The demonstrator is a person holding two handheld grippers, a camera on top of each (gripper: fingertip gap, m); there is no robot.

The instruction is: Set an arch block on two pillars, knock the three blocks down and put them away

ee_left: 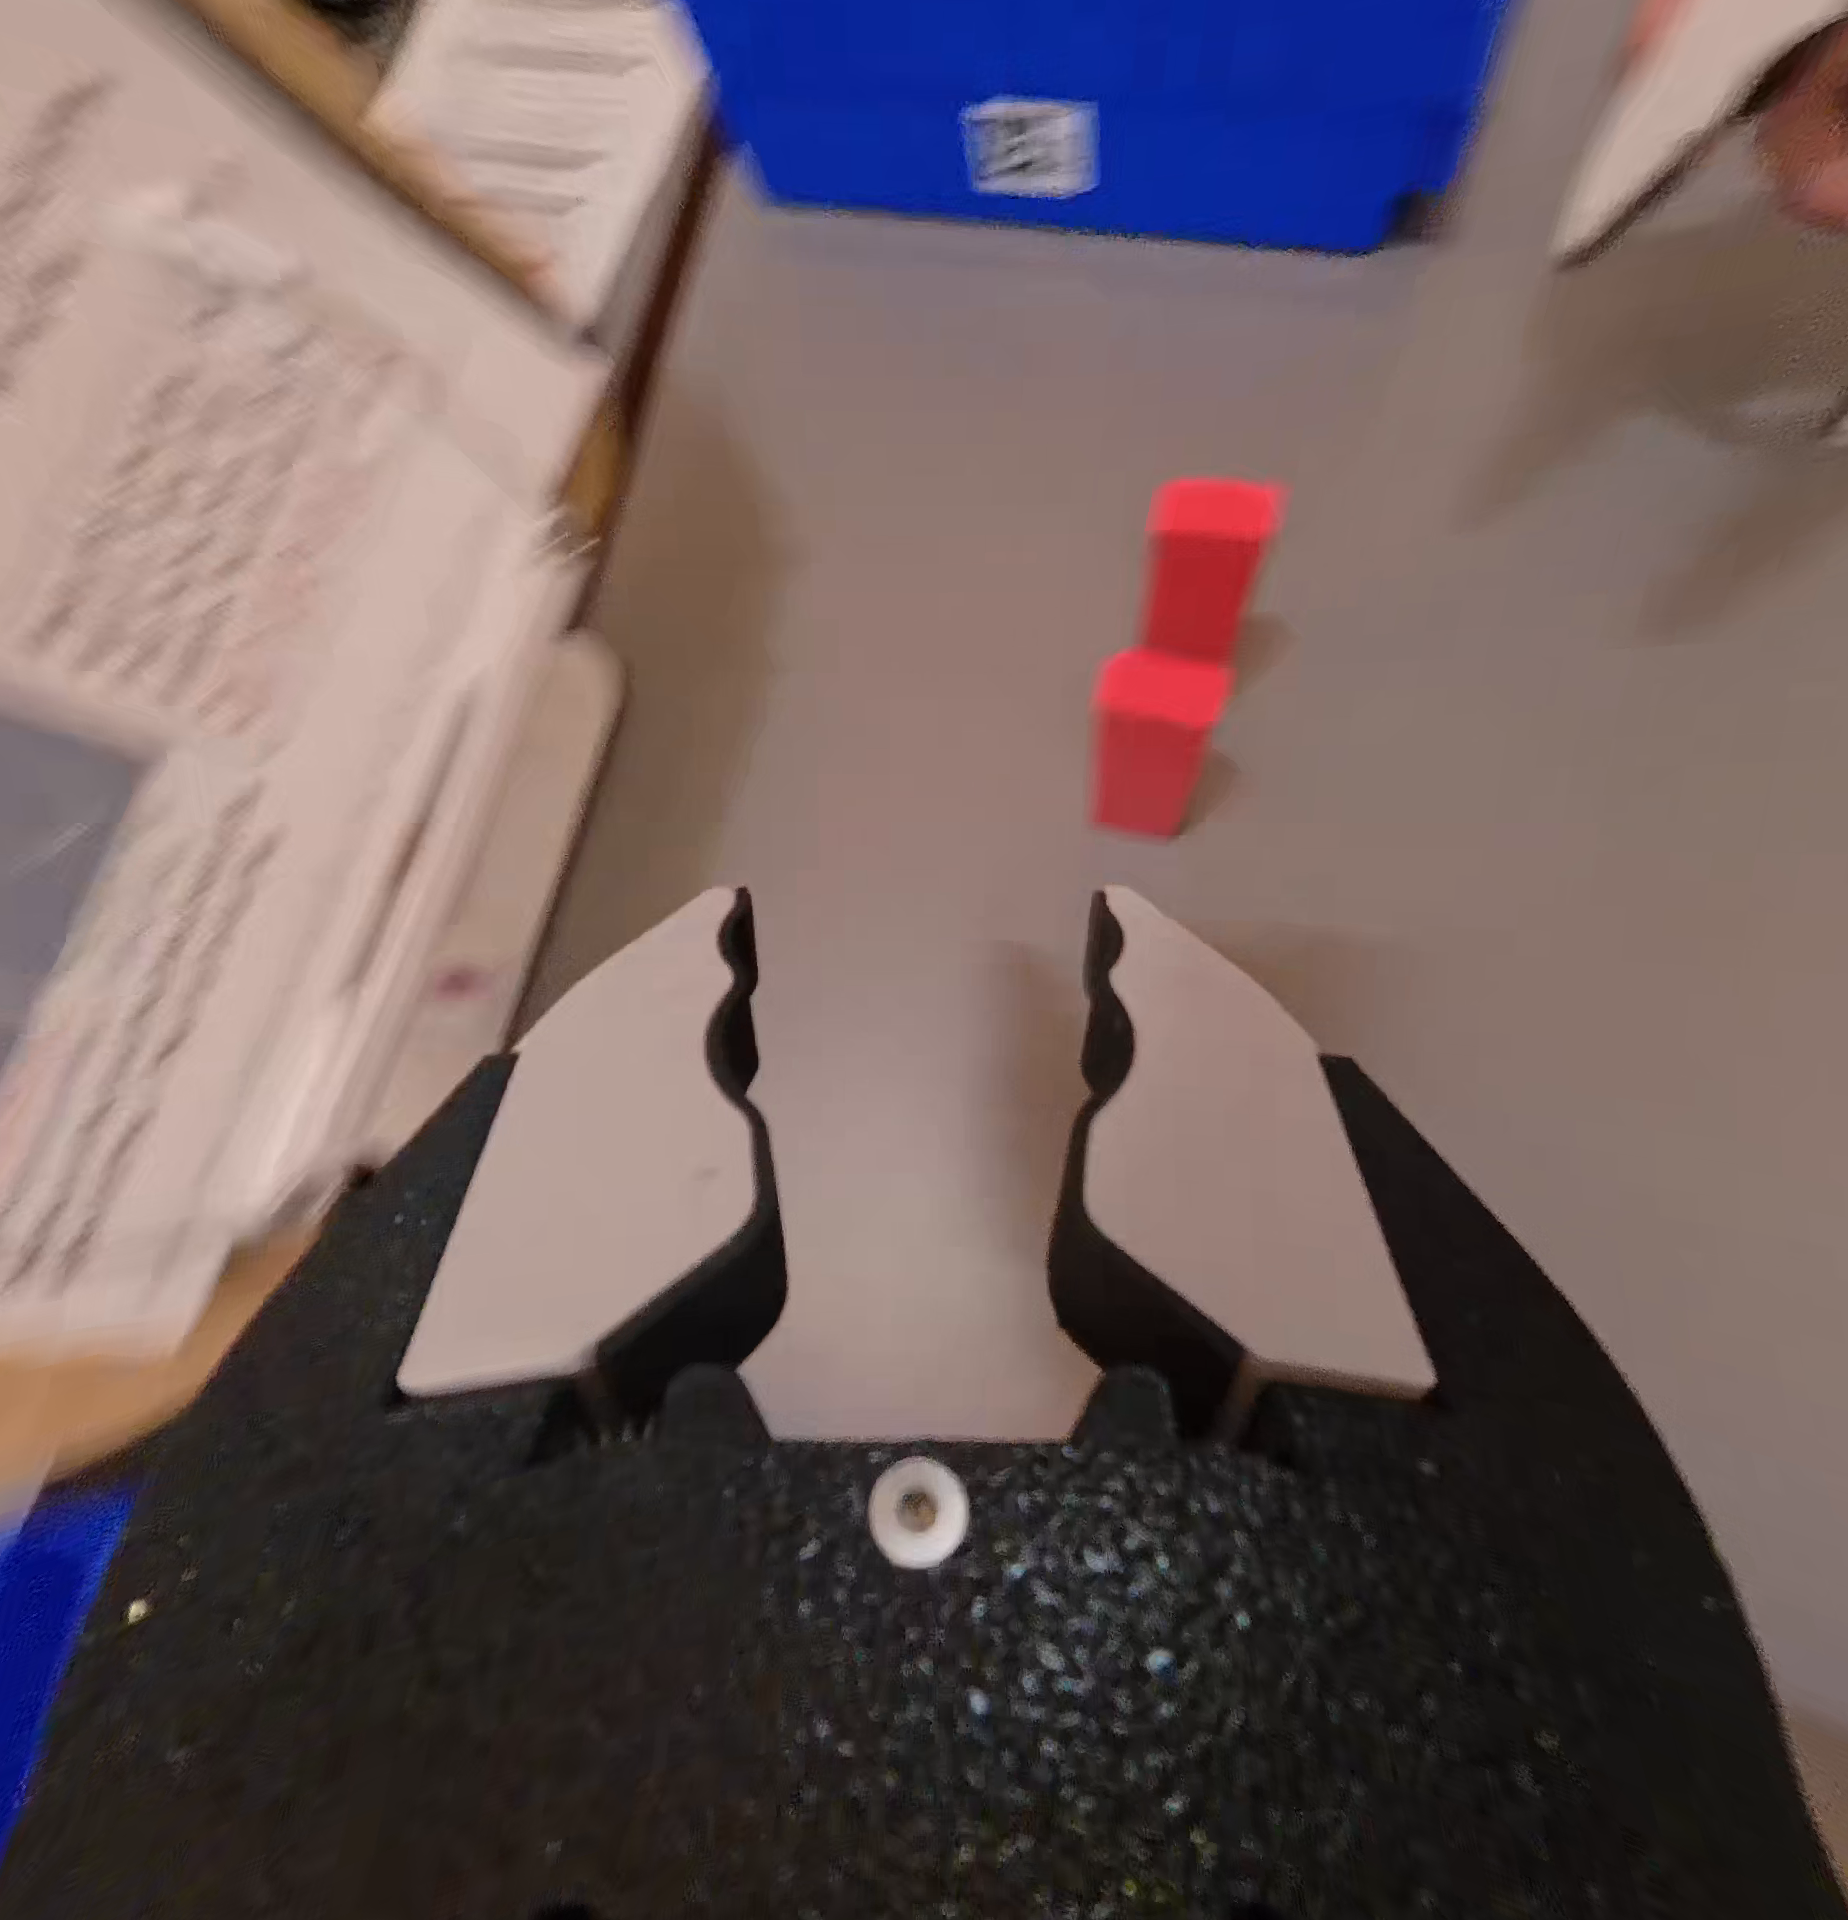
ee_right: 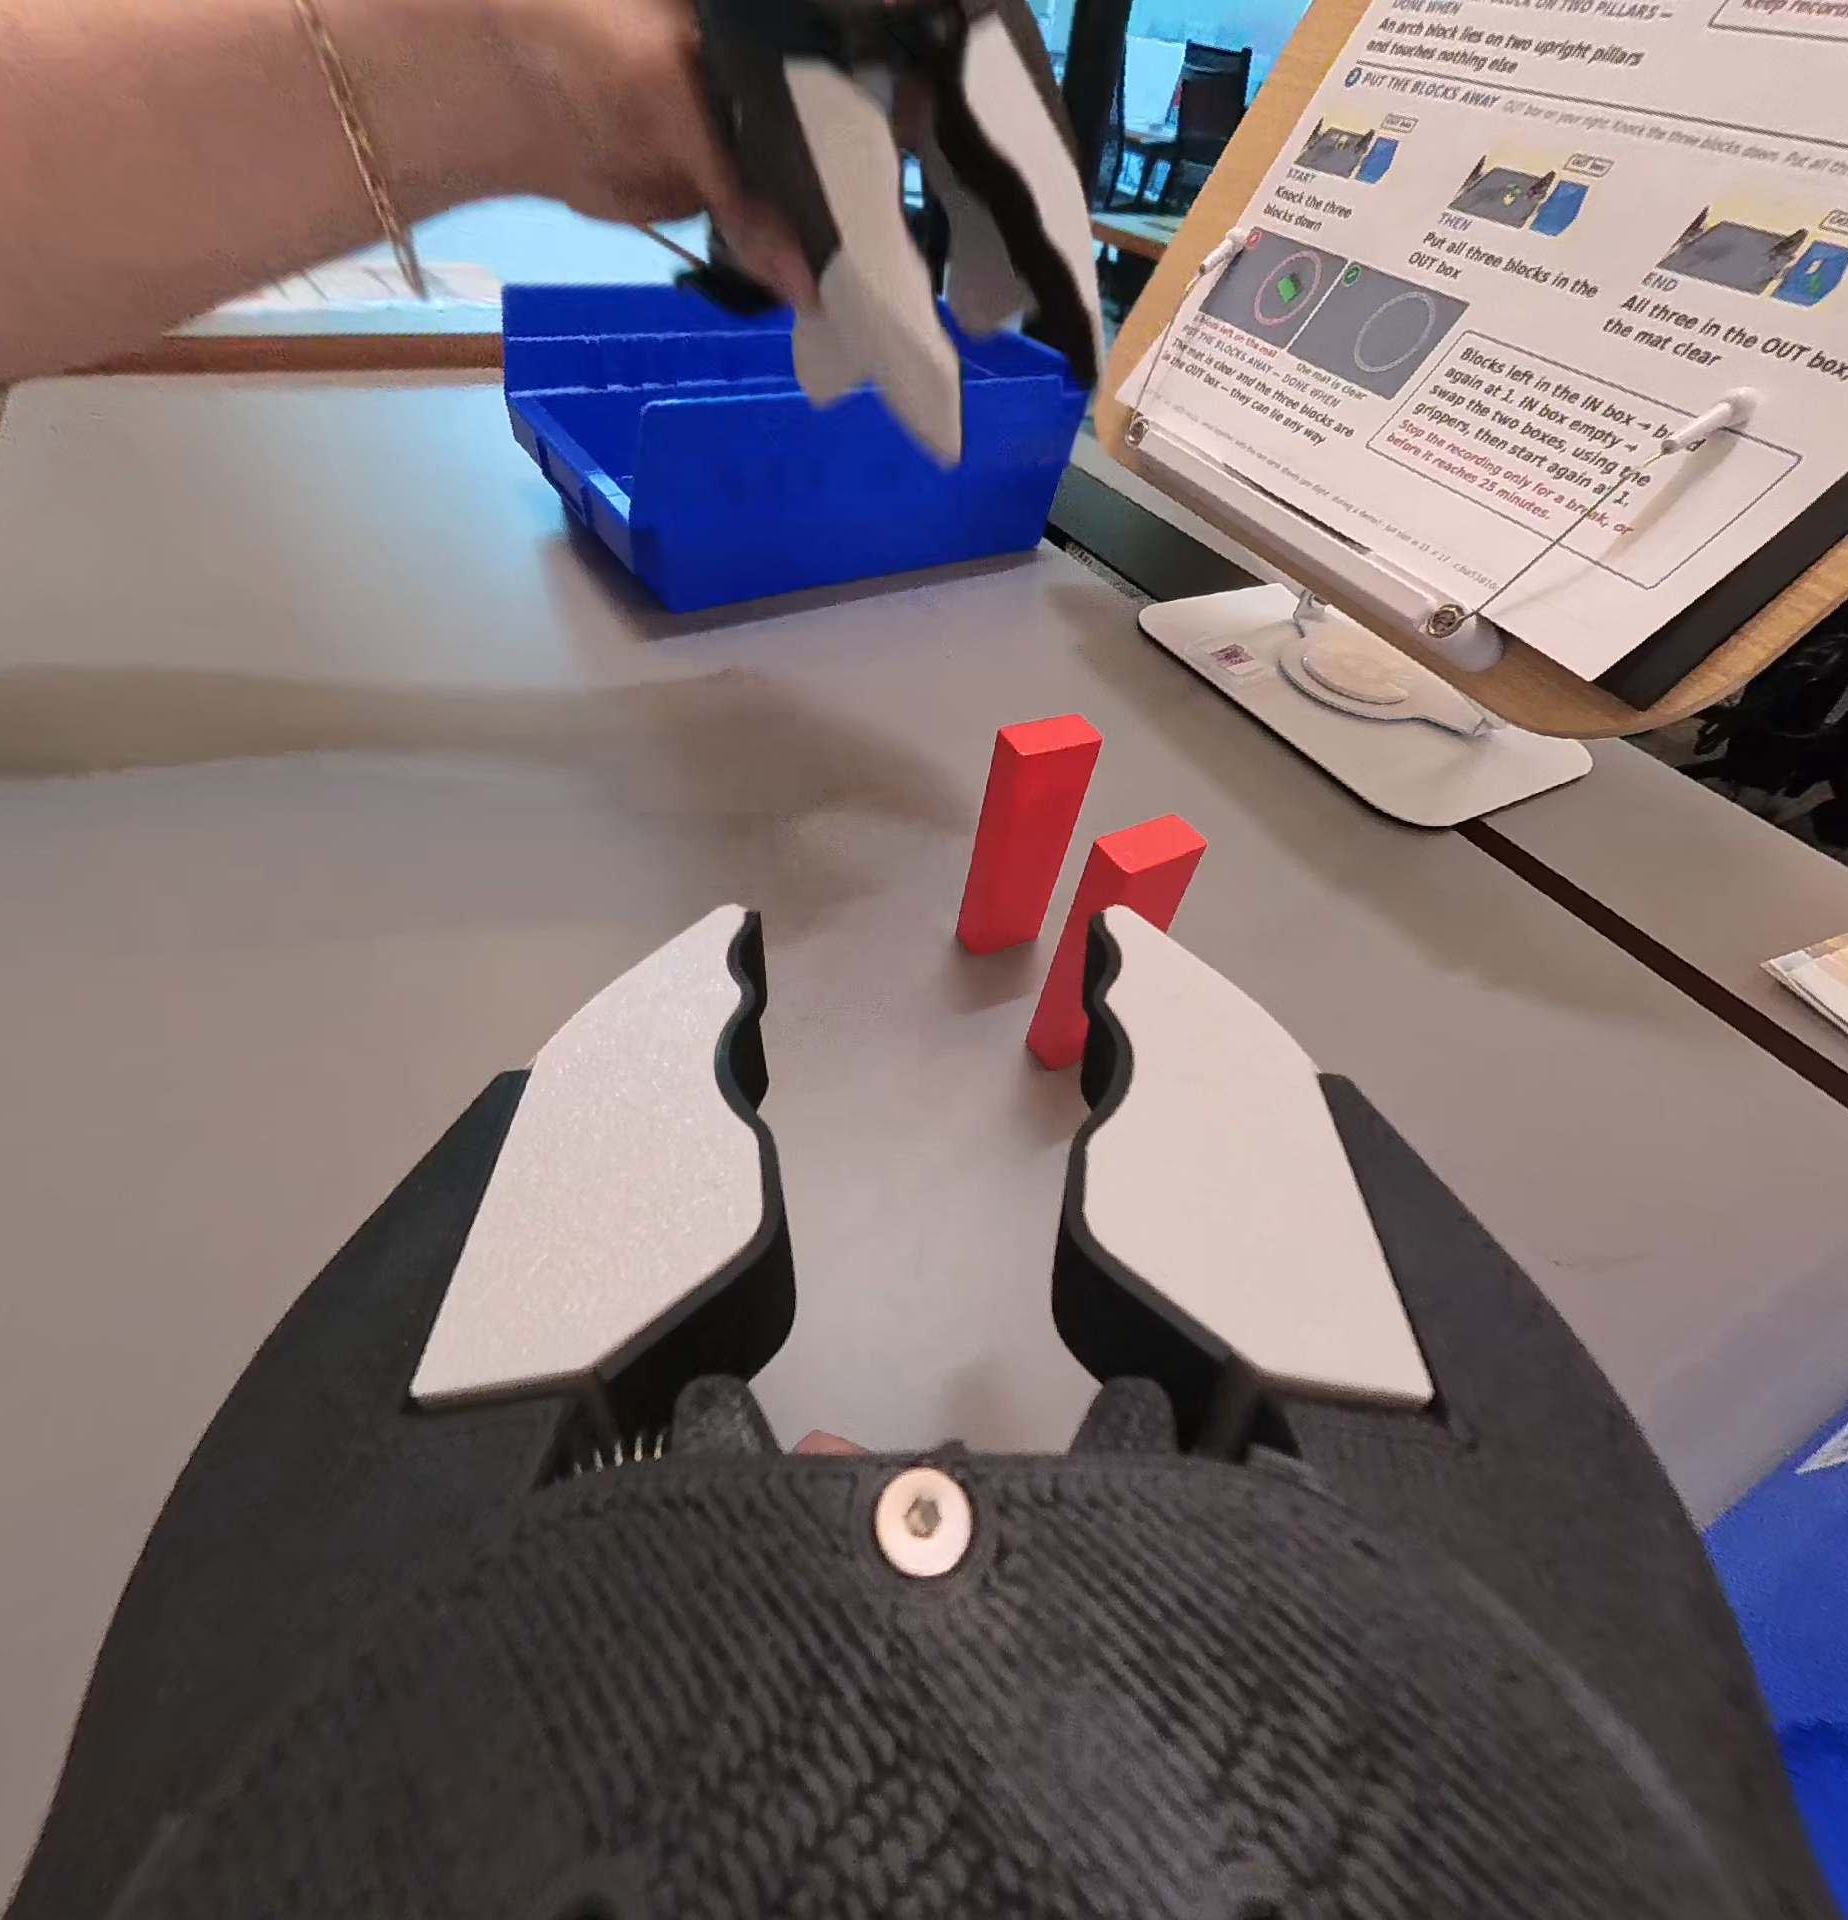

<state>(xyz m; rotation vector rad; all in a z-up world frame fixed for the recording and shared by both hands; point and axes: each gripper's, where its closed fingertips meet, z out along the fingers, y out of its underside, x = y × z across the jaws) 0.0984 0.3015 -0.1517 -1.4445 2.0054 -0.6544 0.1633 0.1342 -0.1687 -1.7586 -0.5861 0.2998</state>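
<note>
Left tongs [ee_left: 920,904] parted, empty, above grey surface [ee_left: 1419,935]. Right tongs [ee_right: 925,920] parted, empty, just beside two upright red blocks [ee_right: 1024,831] at frame centre. Blue bin [ee_right: 795,457] upper centre, document stand [ee_right: 1419,644] upper right.

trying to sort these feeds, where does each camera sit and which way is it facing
Left wrist view: on the left tool, raised, angled down at two red blocks and a blue bin; own open fingers show.
Right wrist view: on the right tool, low over the grey table, facing the blocks; left tool and hand show above.
Shared: the blocks.
</note>
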